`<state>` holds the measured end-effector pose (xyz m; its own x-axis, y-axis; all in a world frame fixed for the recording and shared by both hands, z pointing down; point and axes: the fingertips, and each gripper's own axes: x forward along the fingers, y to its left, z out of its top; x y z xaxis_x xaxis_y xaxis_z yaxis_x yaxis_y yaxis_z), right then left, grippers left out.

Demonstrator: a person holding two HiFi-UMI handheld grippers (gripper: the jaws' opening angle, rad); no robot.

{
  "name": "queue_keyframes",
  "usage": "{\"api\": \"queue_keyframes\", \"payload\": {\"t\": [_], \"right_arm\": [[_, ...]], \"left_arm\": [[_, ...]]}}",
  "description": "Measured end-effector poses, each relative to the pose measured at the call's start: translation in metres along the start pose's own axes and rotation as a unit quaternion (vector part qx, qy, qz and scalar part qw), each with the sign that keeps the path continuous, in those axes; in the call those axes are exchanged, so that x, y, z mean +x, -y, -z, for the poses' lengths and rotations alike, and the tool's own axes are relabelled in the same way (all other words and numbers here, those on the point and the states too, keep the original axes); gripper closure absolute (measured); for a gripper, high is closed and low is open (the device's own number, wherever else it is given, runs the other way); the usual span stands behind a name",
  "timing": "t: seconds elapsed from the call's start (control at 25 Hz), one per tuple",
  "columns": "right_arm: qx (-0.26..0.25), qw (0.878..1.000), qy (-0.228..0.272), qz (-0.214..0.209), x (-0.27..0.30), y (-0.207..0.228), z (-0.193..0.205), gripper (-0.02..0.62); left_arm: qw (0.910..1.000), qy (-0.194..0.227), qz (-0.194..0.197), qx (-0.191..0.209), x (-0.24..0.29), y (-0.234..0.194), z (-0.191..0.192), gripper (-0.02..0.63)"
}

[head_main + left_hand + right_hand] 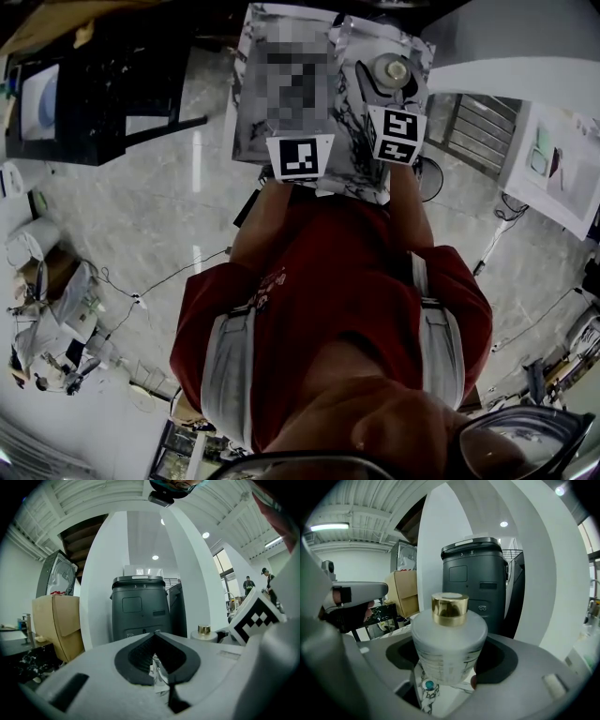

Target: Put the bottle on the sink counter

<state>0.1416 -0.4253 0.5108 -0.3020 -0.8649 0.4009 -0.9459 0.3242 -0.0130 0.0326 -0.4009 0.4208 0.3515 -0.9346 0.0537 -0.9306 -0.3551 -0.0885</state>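
Since the marble-patterned counter (255, 56) is spread beneath both grippers, the step in hand is judged to be the set-down itself. A bare, flat patch of the counter should be chosen, well in from its edge. The load should be kept upright and lowered until its base is borne fully by the counter. Only then should the grip be eased, evenly on both sides, so that nothing is tipped.

Above the counter, the right gripper (451, 641) is seen with its jaws spread wide and pressed against the sides of the frosted bottle (449, 634). The left gripper (157, 634) is held beside it over the counter. Its jaw tips are brought together and nothing is pinched; only marbling is seen through the hollow between them.

The bottle is held upright between the right jaws, its body filling the gap and its gold cap (449, 608) standing above them. Whether its base touches the counter cannot be told. A small teal-centred round fitting (427, 685) is seen on the counter just below the bottle, and is best avoided.
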Motion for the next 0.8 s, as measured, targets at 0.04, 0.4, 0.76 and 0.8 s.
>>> {"api": "queue_keyframes", "payload": {"t": [0.04, 0.4, 0.76, 0.8], "right_arm": [[0.001, 1.0, -0.004, 0.0, 0.004, 0.001, 0.003, 0.256], [0.009, 0.999, -0.033, 0.011, 0.034, 0.011, 0.032, 0.256], [0.014, 0.998, -0.057, 0.021, 0.053, 0.019, 0.052, 0.256], [0.013, 0.998, -0.055, 0.021, 0.055, 0.019, 0.052, 0.256]], "left_arm": [[1.0, -0.002, 0.001, 0.001, 0.002, -0.001, 0.002, 0.604], [0.9995, -0.018, -0.007, -0.026, 0.014, -0.007, 0.016, 0.604], [0.9994, -0.023, -0.005, -0.025, 0.02, -0.009, 0.022, 0.604], [0.9994, -0.023, -0.005, -0.025, 0.02, -0.009, 0.022, 0.604]]}}
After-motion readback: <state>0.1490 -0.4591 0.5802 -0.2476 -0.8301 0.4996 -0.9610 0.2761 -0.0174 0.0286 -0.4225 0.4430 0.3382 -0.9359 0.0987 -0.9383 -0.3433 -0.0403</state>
